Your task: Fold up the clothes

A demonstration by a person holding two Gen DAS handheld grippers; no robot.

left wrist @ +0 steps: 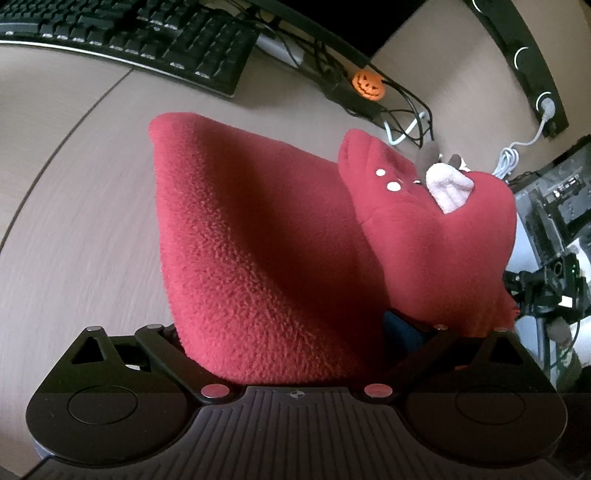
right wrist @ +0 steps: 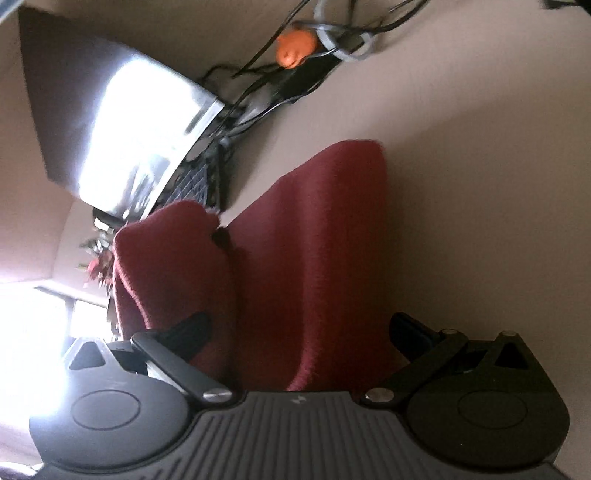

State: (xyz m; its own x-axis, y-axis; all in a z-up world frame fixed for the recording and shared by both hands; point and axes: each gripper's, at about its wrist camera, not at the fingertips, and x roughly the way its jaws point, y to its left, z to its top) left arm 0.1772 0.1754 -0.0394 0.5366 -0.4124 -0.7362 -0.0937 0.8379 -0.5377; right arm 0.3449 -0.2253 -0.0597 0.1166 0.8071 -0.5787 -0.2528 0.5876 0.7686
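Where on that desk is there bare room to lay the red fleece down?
Bare desk lies left of the red fleece, below the keyboard. Crowded: the far edge by the pumpkin toy, with its tangled cables.

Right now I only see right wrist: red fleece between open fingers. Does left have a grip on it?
Observer: Cannot tell. In left wrist, the red fleece drapes over the left gripper and hides its fingertips.
Operator: Any fasteners showing?
Observer: Yes, two white snaps on the raised fold at the right.
Operator: Anything else on that fold?
Observer: A pale plush piece sits just beyond the snaps. I cannot tell whether it is sewn on.
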